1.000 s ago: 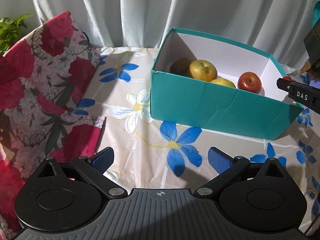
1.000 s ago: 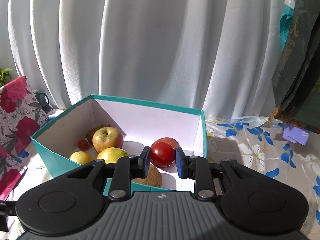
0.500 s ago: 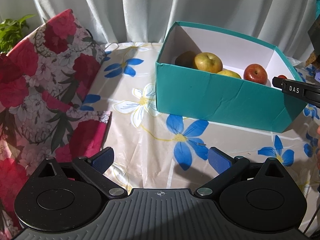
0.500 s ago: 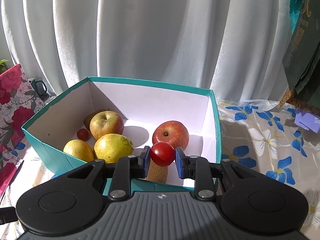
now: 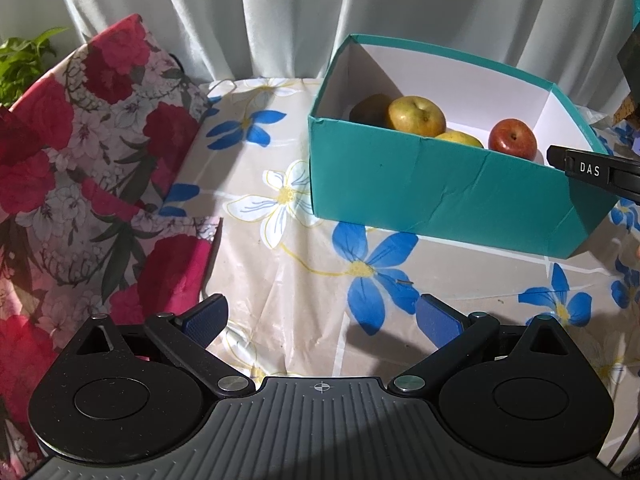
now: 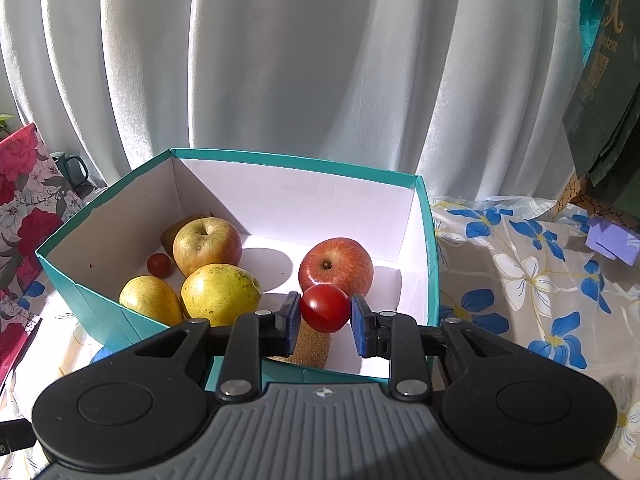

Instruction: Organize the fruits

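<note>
A teal cardboard box [image 6: 296,158] [image 5: 440,184] stands on the flowered tablecloth. It holds a red apple [image 6: 336,266] [image 5: 514,142], a yellow-green apple [image 6: 208,246] [image 5: 416,116], two yellow pears [image 6: 220,294], a small tomato [image 6: 159,264] and a kiwi [image 6: 312,346]. My right gripper [image 6: 325,320] hangs over the box's near right part. Between its blue pads sits a red cherry tomato [image 6: 325,308], still touched on both sides while the jaws begin opening. My left gripper [image 5: 320,320] is open and empty above the cloth, in front of the box.
A red floral fabric bag [image 5: 80,160] lies left of the box, with a plant [image 5: 20,64] behind it. At the right stand a dark green bag [image 6: 608,80] and a purple object [image 6: 612,240]. A dark mug [image 6: 72,168] sits at the far left. White curtains close the back.
My right gripper has carried the cherry tomato forward over the box's near wall, so more of the box floor shows. The left gripper has stayed open, its view barely shifting.
</note>
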A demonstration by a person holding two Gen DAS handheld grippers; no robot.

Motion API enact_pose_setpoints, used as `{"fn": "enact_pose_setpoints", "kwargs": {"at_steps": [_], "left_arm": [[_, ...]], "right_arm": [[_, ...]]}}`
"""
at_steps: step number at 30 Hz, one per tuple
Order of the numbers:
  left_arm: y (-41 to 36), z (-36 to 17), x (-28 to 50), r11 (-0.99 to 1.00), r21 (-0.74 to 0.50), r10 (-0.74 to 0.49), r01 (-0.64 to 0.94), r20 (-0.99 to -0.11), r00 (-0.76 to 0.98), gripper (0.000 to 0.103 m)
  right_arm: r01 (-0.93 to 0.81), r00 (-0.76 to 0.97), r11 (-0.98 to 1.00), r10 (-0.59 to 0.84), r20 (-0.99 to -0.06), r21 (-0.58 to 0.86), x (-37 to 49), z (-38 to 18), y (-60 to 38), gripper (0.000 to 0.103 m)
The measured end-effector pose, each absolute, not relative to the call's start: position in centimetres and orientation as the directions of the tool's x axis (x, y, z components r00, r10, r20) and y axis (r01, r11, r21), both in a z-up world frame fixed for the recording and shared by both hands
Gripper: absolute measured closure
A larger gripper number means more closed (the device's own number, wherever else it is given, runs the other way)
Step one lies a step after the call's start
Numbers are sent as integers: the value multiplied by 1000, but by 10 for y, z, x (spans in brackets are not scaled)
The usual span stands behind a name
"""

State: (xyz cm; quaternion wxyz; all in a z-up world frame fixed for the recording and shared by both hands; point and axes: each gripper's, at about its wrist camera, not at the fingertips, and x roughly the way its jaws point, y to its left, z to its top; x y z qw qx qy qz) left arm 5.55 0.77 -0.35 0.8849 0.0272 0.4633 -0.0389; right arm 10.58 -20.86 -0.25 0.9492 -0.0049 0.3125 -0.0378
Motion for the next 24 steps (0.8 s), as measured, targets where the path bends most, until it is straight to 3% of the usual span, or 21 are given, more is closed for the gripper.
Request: {"fn": "enact_pose_setpoints", "kwargs": {"at_steps": [1, 3, 6, 8, 10, 15, 24], "left_arm": [[8, -4, 55, 995, 15, -42, 95, -824, 565, 1], [8, -4, 55, 995, 17, -41, 97, -826, 562, 1], [8, -4, 55, 994, 15, -46, 104, -828, 559, 1], [7, -3, 55, 994, 14, -52, 113, -831, 554, 1], [5, -3, 54, 991, 19, -55, 129, -835, 548, 1], [2, -2, 54, 989, 38, -45, 141, -839, 542, 0], [-1, 1, 53, 988, 87, 2, 128, -835, 550, 0]], "right_arm": [[73, 801, 996, -83, -592, -40, 106, -2, -208, 66], [85, 804, 995, -97, -587, -49, 105, -2, -209, 59], [85, 800, 996, -78, -595, -16, 103, -1, -213, 40], [83, 803, 997, -65, -592, 2, 99, 2, -213, 36], [86, 805, 996, -60, -590, 16, 92, 6, -213, 21], [57, 804, 996, -7, -594, 65, 67, 17, -208, 3], [128, 705, 992, -84, -705, 10, 27, 11, -192, 0]]}}
